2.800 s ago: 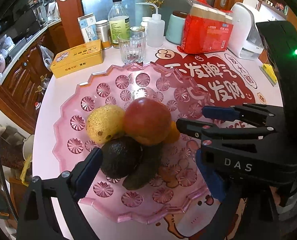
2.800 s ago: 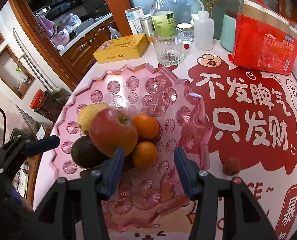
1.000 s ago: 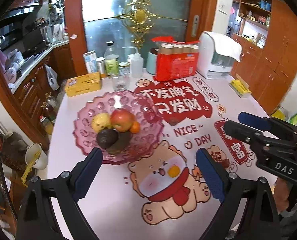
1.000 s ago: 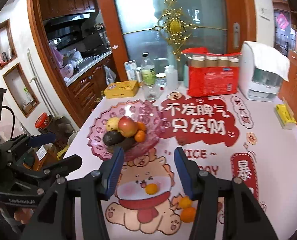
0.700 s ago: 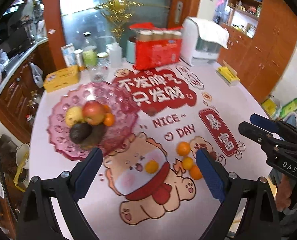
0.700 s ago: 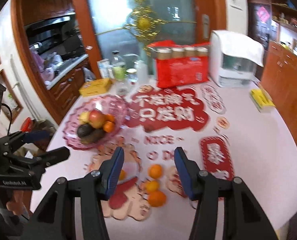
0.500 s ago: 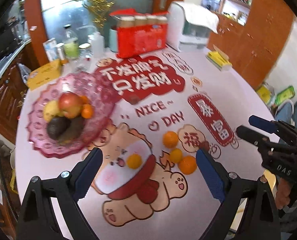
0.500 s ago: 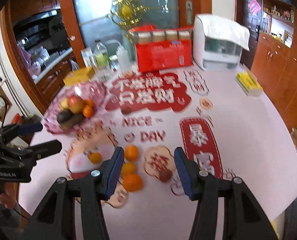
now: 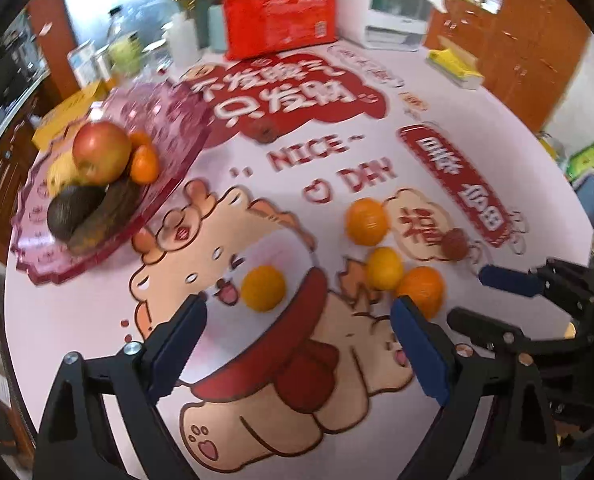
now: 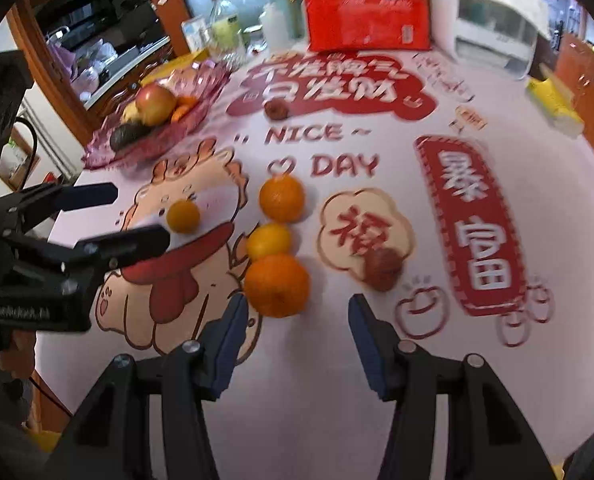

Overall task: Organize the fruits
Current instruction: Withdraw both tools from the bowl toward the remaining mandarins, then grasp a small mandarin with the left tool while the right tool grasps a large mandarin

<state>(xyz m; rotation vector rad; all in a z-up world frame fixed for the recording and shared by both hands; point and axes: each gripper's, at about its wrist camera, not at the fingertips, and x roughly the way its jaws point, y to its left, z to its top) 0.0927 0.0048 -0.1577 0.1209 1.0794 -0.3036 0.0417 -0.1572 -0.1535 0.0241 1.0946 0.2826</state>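
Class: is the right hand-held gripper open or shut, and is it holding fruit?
Open: the right hand-held gripper holds nothing; the nearest orange lies beyond its fingertips.

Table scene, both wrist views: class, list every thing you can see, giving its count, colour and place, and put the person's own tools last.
Oranges: four loose, orange, on the table mat; three in a row, one apart to the left.
Small fruits: two, brownish-red, loose on the mat; the other lies on the red banner print.
Fruit bowl: one, pink glass, far left.
Apple: one, red, in the bowl.
Avocado: one, dark, in the bowl, with orange and yellow fruit.
Red package: one, at the table's back.
White appliance: one, back right.
Bottles: several, back left, blurred.
Left gripper: black, blue pads, open, empty.
Right gripper: same, open, empty.
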